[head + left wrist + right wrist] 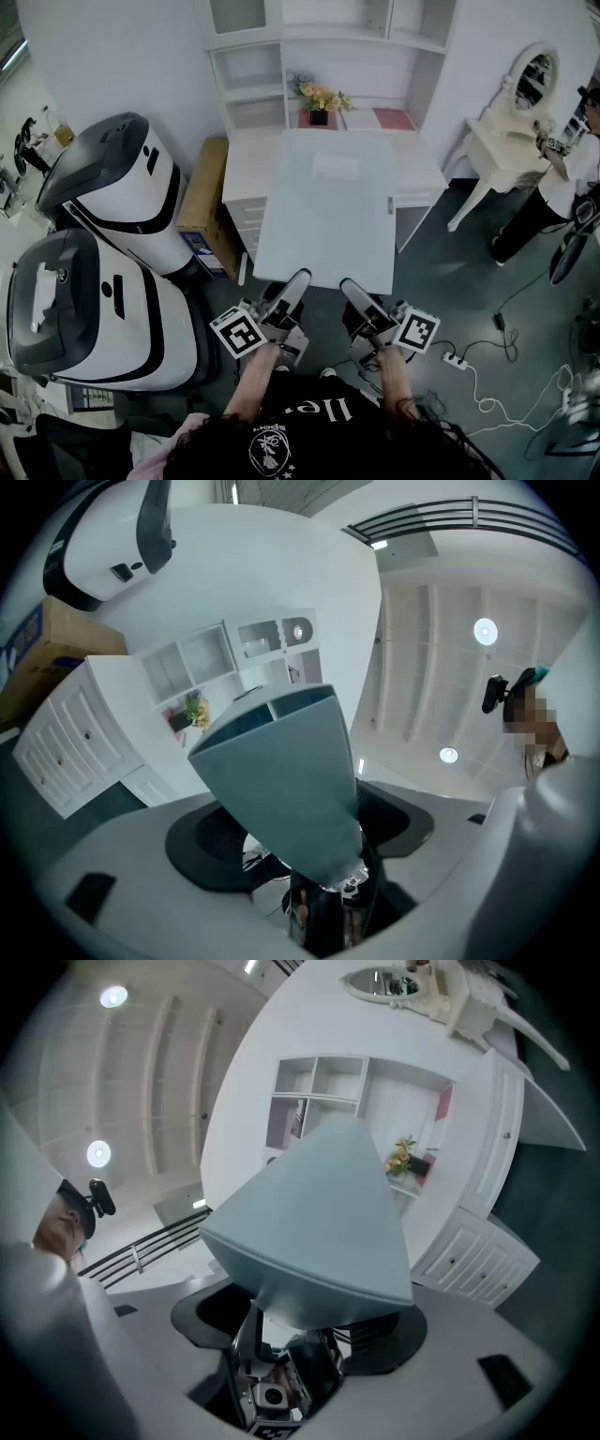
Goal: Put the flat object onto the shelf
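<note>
A large flat pale grey-blue panel (323, 216) hangs level above the floor, in front of the white desk and shelf unit (319, 56). My left gripper (292, 283) and right gripper (354, 291) grip its near edge side by side, each shut on it. In the left gripper view the panel (281, 789) rises out of the left gripper (323, 878) and points at the shelf unit (202, 658). The right gripper view shows the panel (319, 1232) coming out of the right gripper (291, 1330), with the shelf unit (347, 1091) behind it. The panel hides the fingertips.
Two big white-and-black machines (122, 187) (84, 309) stand at the left, with a cardboard box (206, 197) beside the desk. A flower pot (321, 97) sits in the shelf. At the right are a white dressing table (511, 131), a person (562, 178) and floor cables (478, 375).
</note>
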`<state>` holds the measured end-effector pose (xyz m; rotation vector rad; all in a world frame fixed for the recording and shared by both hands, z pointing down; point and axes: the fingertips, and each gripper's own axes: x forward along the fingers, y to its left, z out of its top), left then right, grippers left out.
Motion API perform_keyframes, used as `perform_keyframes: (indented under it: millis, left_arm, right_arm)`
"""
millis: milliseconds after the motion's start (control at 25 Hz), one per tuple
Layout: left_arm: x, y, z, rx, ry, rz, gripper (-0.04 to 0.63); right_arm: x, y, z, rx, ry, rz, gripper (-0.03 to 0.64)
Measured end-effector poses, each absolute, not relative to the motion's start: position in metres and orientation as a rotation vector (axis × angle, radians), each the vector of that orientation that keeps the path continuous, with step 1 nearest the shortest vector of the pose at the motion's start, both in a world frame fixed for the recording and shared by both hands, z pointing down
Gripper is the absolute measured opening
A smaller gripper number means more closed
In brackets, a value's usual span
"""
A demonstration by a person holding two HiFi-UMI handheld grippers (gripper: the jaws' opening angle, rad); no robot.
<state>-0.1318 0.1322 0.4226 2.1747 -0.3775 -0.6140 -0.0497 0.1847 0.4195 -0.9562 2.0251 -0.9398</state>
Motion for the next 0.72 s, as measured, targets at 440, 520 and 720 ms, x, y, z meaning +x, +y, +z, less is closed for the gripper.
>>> perform_keyframes:
  millis: [440,520,720]
  left_arm:
    - [-0.109,0.139,0.431,2.164,-0.388,-0.644,0.353]
    - [-0.107,0.140,0.435,2.157,-0.393,-0.648,0.353]
    - [-0.116,0.137,0.442,2.147,-0.408,-0.648,0.353]
  right_arm:
    - [-0.024,0.188,0.426,-0.957,2.062,-0.921,0.299]
    - [-0.022,0.189,0.428,-0.959,2.070,-0.921,0.298]
    - [-0.031,0.185,0.434,-0.947,2.067,-0.938,0.299]
